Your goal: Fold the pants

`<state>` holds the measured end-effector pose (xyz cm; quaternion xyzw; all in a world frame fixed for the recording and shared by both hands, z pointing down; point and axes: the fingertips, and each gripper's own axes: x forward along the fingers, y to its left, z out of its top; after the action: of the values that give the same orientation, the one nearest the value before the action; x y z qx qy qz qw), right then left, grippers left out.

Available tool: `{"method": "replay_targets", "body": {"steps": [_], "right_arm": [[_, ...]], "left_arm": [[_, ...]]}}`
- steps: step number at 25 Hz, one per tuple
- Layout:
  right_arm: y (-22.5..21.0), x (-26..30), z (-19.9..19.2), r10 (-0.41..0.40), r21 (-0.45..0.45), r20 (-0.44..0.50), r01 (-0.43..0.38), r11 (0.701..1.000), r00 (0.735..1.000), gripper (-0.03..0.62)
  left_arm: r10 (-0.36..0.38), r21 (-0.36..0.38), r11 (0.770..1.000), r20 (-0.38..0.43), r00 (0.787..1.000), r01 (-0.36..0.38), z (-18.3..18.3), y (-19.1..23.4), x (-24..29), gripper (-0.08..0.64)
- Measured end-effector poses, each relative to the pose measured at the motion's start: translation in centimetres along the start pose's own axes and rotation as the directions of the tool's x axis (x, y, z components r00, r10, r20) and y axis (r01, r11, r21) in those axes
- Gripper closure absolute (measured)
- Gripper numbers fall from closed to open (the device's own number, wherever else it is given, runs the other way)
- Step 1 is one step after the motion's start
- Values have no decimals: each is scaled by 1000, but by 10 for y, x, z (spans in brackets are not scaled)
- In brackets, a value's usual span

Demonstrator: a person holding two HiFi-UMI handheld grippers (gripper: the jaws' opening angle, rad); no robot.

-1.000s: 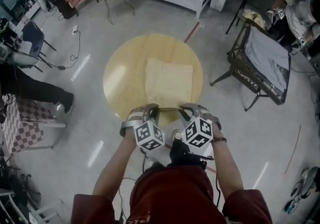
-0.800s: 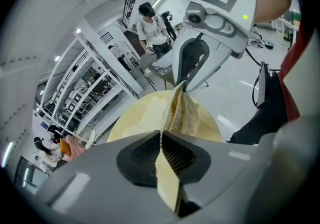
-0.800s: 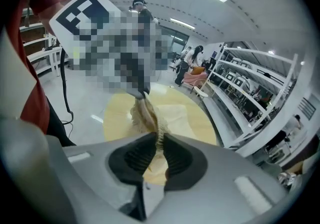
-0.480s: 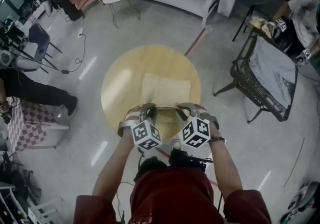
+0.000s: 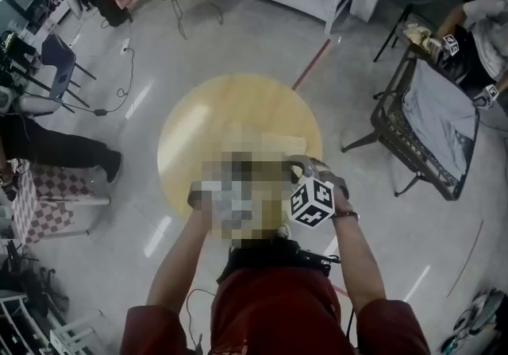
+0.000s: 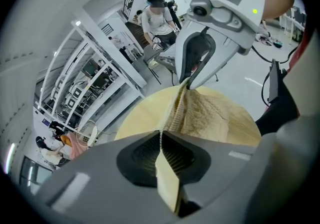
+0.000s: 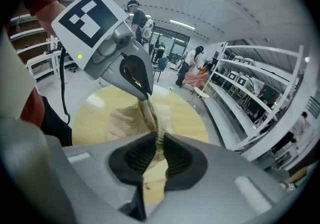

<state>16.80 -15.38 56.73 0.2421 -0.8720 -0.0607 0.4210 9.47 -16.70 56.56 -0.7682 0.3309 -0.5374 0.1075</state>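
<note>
Currently: left hand-held gripper clamped on cream pants edge; right hand-held gripper clamped likewise; round wooden tabletop beneath; pants mostly obscured in head view.

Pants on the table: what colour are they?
Pale cream-yellow pants, nearly matching the wooden table; clearest in the left gripper view.
</note>
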Motion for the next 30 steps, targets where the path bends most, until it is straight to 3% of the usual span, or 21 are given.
{"method": "replay_targets", "body": {"steps": [13, 19, 24, 30], "right_arm": [[-32, 73, -29, 23, 143, -140, -2, 990, 990, 541], [-44, 104, -40, 21, 189, -185, 14, 982, 982, 541], [-55, 116, -58, 25, 214, -220, 24, 977, 975, 538], [-62, 126, -64, -36, 218, -232, 88, 972, 972, 517]], "left_arm": [[-170, 43, 985, 16, 985, 169, -14, 15, 87, 536], [-212, 60, 976, 31, 977, 210, -21, 23, 121, 535], [-203, 42, 979, 46, 978, 201, -11, 27, 143, 520], [-166, 5, 986, 58, 984, 166, -13, 35, 153, 462]]}}
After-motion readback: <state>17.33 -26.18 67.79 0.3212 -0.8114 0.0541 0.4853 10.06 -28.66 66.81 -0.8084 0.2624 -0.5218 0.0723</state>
